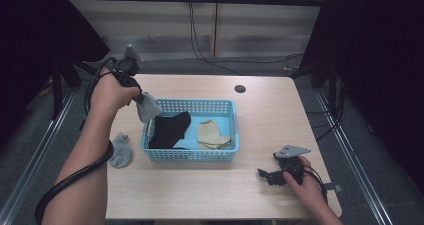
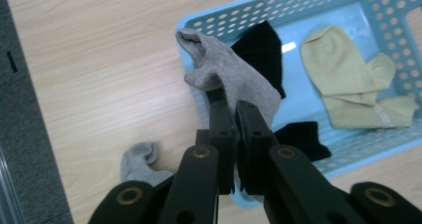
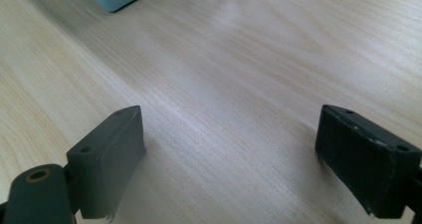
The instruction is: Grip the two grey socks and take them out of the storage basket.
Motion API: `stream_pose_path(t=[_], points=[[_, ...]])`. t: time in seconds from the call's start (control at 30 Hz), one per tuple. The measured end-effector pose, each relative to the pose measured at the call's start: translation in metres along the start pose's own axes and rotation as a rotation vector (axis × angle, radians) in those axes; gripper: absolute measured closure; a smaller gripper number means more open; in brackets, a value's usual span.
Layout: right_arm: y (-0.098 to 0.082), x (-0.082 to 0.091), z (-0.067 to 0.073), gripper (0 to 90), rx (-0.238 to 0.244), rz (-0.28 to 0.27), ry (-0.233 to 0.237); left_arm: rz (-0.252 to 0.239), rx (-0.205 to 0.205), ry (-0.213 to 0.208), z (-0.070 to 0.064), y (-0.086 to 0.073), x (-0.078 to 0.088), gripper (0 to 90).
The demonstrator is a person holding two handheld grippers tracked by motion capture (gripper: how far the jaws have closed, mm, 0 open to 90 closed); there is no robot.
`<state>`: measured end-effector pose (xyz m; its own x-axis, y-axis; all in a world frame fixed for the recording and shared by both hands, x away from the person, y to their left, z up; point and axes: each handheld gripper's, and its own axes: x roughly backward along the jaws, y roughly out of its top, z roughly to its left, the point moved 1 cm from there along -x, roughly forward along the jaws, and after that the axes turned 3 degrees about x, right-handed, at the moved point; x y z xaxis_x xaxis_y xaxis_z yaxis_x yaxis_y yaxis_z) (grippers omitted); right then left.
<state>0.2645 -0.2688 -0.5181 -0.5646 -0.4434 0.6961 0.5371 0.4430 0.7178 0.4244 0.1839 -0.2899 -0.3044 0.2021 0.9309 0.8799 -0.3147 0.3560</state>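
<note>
Grey sock (image 2: 234, 77) hangs pinched in the left gripper (image 2: 235, 115), just above the basket's (image 1: 192, 153) left rim, long axis pointing down. Dropping it in means moving rightward over the basket. Right gripper (image 1: 271, 176), jaws spread and empty, rests right of the basket.

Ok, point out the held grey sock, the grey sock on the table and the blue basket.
held grey sock (image 2: 234, 77), left gripper view, mid-body.
grey sock on the table (image 1: 121, 150), high view, its middle.
blue basket (image 1: 192, 155), high view, front wall.
</note>
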Motion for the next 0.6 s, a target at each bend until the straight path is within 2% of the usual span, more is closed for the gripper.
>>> stream_pose_path(t=[0.07,0.13,0.17,0.23,0.27,0.3,0.37,0.4,0.5,0.53,0.6], points=[[0.000,0.000,0.000,11.7,0.000,0.000,0.000,-0.005,0.023,0.006,0.009,-0.006,-0.002,86.5],[0.000,0.000,0.000,11.7,-0.002,0.001,0.000,-0.006,0.025,0.009,0.013,-0.009,-0.002,86.5],[0.000,0.000,0.000,11.6,0.000,-0.001,-0.001,-0.008,0.033,0.012,0.021,-0.014,-0.005,86.5],[0.000,0.000,0.000,11.6,0.000,0.000,0.000,-0.016,0.051,0.018,0.029,-0.019,-0.010,86.5],[0.000,0.000,0.000,11.7,0.000,0.000,0.000,-0.016,0.051,0.018,0.029,-0.019,-0.010,86.4],[0.000,0.000,0.000,11.7,0.000,0.000,0.000,-0.011,0.067,0.019,0.035,-0.024,-0.016,86.4],[0.000,0.000,0.000,11.6,0.000,0.000,0.000,-0.007,0.067,0.022,0.038,-0.027,-0.019,86.4],[0.000,0.000,0.000,11.6,0.000,0.000,0.000,-0.007,0.081,0.021,0.042,-0.031,-0.026,86.3],[0.000,0.000,0.000,11.6,0.000,-0.002,-0.001,-0.010,0.080,0.034,0.048,-0.037,-0.035,85.9],[0.000,0.000,0.000,11.6,0.000,-0.002,-0.002,-0.030,0.086,0.039,0.050,-0.039,-0.038,83.9],[0.000,0.000,0.000,11.6,0.000,-0.002,-0.001,-0.070,0.105,0.048,0.054,-0.043,-0.044,68.2]])
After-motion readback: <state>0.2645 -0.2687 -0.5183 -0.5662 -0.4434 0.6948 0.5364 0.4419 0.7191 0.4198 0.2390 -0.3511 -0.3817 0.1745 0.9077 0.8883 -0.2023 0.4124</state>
